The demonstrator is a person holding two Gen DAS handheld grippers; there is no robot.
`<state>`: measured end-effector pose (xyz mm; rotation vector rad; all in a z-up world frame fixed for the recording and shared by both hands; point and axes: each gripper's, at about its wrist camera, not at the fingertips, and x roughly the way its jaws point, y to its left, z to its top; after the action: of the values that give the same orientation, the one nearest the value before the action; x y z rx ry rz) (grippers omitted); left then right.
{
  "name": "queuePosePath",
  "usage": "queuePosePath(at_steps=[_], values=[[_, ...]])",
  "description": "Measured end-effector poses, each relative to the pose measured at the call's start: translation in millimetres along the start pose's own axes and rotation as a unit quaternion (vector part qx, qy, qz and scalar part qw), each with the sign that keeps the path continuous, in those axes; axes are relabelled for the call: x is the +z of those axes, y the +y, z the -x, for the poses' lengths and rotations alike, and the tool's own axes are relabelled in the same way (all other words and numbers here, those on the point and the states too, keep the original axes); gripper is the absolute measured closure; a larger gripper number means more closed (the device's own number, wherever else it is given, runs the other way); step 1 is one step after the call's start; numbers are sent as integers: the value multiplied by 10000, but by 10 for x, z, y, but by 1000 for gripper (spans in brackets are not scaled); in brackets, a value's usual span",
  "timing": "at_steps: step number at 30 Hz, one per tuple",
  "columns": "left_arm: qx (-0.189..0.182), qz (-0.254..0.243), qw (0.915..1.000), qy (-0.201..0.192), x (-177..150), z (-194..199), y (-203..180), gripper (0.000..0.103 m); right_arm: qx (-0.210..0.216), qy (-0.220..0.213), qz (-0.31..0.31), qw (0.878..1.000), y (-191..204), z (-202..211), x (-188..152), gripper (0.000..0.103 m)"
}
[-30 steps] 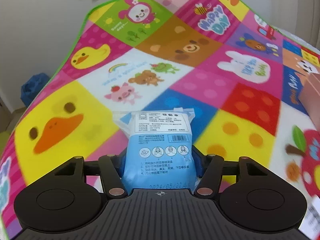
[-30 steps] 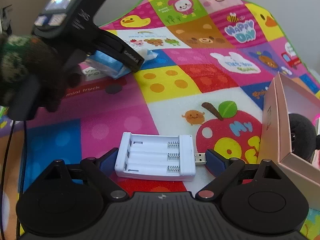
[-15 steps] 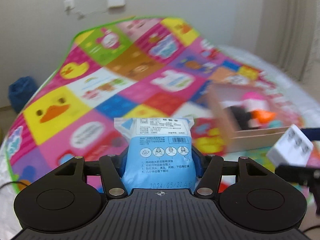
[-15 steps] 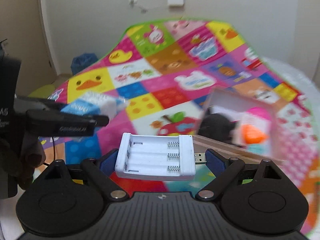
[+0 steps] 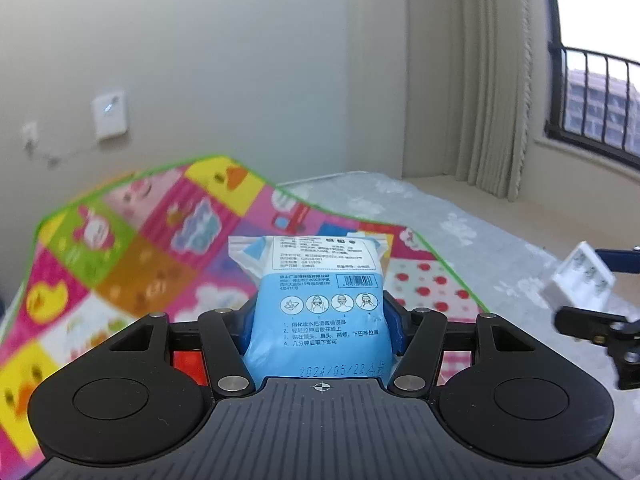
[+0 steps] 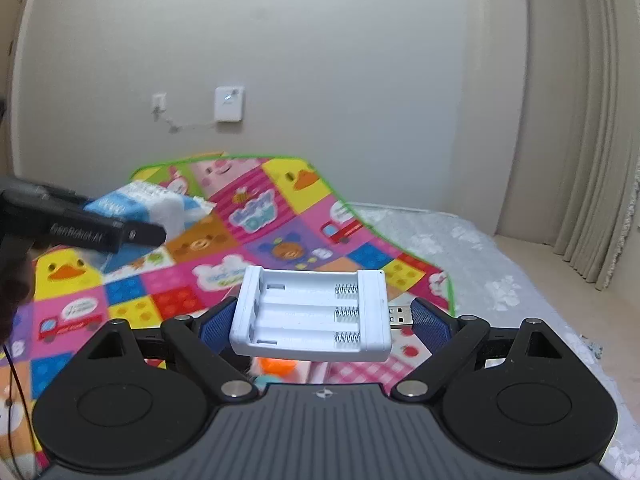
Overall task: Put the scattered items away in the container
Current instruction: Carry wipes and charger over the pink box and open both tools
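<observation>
A blue and white sachet packet [image 5: 320, 304] stands upright between the pads of my left gripper [image 5: 320, 320], which is shut on it and held high above the colourful play mat [image 5: 120, 272]. My right gripper [image 6: 320, 320] is shut on a white battery charger [image 6: 312, 316], one pad on its left end and the other on its USB plug. The right wrist view shows the packet [image 6: 136, 204] at the left in the other gripper's black fingers [image 6: 100, 234]. At the right edge of the left wrist view hangs the charger [image 5: 580, 276].
Grey patterned bedding [image 5: 480, 232] lies to the right of the mat. Something orange [image 6: 276, 364] peeks out below the charger. Ahead are a plain wall with a socket plate [image 6: 228, 104], beige curtains [image 5: 492, 80] and a barred window [image 5: 592, 100].
Both grippers have risen with their items and tipped up toward the wall. The pink box, seen half a second ago, has dropped out of both views.
</observation>
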<state>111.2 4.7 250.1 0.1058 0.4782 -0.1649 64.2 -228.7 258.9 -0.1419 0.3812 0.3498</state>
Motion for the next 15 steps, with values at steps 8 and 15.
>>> queuePosePath(at_steps=[8, 15], values=[[-561, -666, 9935, 738, -104, -1129, -35, 40, 138, 90, -564, 9983, -397, -538, -194, 12], [-715, -1458, 9814, 1028, -598, -1989, -132, 34, 102, 794, -421, 9959, -420, -1187, -607, 12]])
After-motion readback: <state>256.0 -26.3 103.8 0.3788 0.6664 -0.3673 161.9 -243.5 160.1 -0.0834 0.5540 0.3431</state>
